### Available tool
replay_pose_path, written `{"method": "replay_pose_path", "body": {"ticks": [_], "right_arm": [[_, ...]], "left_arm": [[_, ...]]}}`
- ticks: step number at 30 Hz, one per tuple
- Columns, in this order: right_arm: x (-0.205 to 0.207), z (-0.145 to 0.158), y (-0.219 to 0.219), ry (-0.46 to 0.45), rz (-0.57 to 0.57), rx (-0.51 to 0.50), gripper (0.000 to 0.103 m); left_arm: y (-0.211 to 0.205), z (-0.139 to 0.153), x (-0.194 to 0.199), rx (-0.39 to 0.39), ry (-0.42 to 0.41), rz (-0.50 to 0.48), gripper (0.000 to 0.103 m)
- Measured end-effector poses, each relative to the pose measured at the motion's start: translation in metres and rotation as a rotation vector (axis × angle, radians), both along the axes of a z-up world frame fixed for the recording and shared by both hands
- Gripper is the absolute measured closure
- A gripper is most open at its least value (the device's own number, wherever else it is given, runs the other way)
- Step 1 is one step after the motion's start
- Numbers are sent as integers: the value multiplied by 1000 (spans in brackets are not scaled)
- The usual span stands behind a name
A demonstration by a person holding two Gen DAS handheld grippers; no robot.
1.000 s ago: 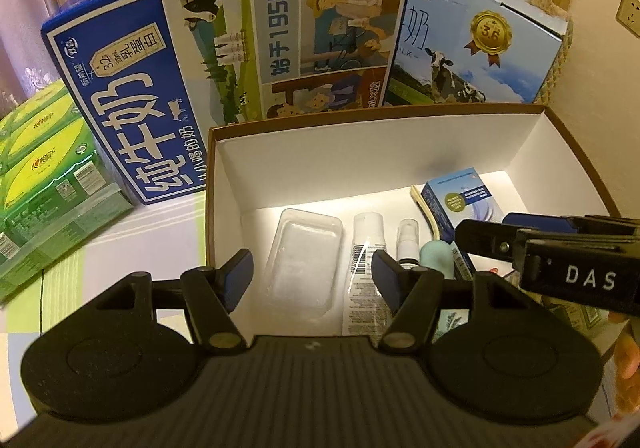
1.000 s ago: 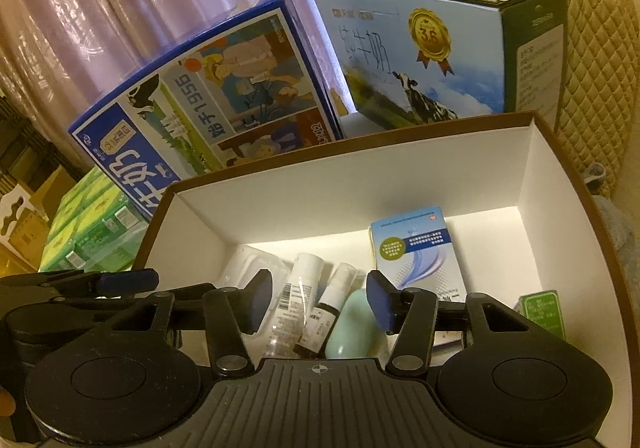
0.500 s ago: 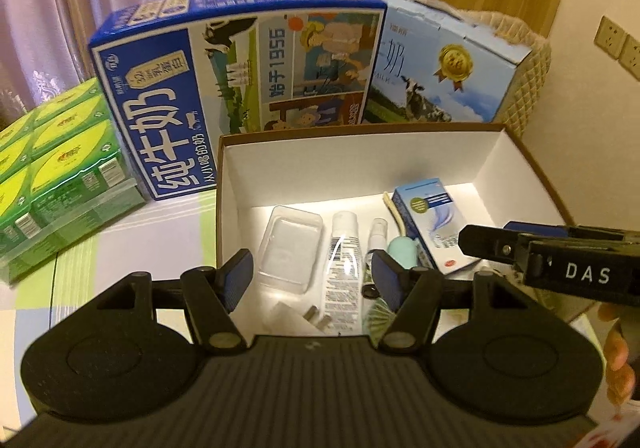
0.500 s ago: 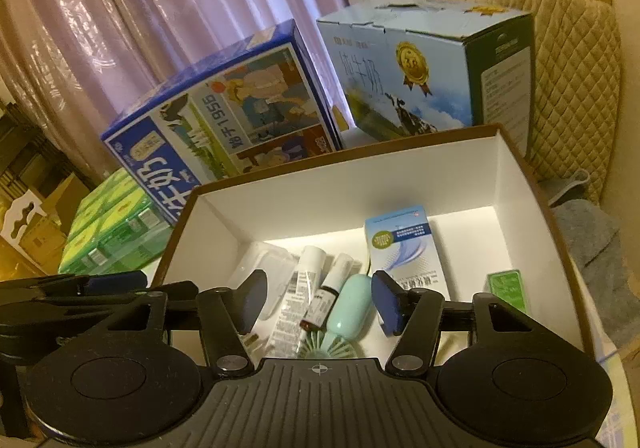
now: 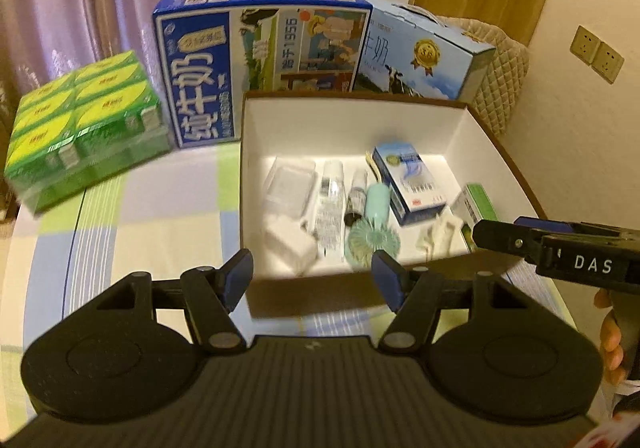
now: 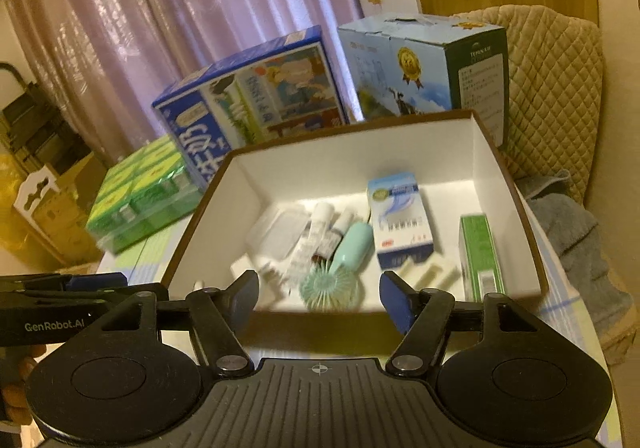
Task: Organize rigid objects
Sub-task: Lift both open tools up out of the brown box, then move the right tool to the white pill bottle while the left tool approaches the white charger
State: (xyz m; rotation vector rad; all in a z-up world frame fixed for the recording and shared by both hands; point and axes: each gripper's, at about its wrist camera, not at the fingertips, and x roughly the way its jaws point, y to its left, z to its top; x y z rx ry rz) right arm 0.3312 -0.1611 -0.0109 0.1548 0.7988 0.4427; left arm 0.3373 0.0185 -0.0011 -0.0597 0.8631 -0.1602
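Empty left claw (image 5: 316,274), open box (image 5: 360,104), mint fan (image 5: 374,226) inside

Both wrist cameras look steeply down over the near rim of the open box (image 5: 352,290), the left from its left, the right (image 6: 320,318) from farther right; both share its slightly blurred contents.

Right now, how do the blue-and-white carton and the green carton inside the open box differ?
The blue-and-white carton is wider and lies near the middle of the open box; the green carton is narrower and lies by the right wall. The blue one sits beside the mint hand fan; the green one lies apart from it. Both lie flat, lengthwise, untouched.
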Motion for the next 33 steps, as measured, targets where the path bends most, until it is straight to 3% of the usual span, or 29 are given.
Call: {"method": "replay_pose_path", "body": {"ticks": [16, 33], "right_arm": [[-94, -26, 8, 114, 120, -56, 37], [-134, -61, 28, 228, 197, -108, 37]], "left_arm": [[7, -32, -100, -32, 116, 28, 41], [11, -75, -151, -33, 239, 68, 41]]}}
